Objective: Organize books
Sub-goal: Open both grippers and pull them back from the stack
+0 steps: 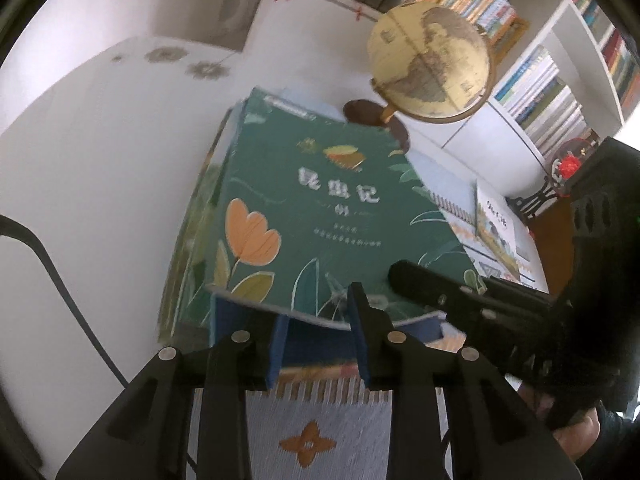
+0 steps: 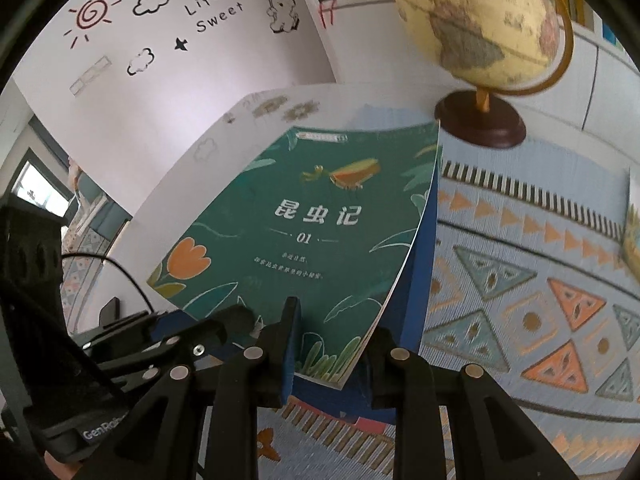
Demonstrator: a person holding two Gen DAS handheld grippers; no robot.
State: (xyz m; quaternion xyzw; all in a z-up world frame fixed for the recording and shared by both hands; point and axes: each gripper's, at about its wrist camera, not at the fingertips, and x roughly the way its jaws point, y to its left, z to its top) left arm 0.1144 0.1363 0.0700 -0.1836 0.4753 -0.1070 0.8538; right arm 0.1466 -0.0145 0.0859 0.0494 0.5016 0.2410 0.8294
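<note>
Books [image 1: 304, 216], both claws clamping them, above patterned cloth [image 2: 520, 280]; globe [image 2: 480, 28], bookshelves [image 1: 560, 80] behind.

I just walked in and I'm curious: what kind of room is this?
Probably a child's study or reading room: packed bookshelves, a globe on the table, and cartoon wall drawings reading "Life is Sweet".

Looks like home study / kid's reading room. Evidence: white bookshelf [image 1: 560, 92] packed with book rows along wall; antique-style globe [image 1: 432, 64] on wooden base on table; patterned woven tablecloth [image 2: 520, 280], triangles and stripes; wall decals [image 2: 216, 8] reading "Life is Sweet" with sun, clouds, star, cartoon bear on swing; green children's book [image 2: 304, 232] with flower and insect cover on table.
</note>
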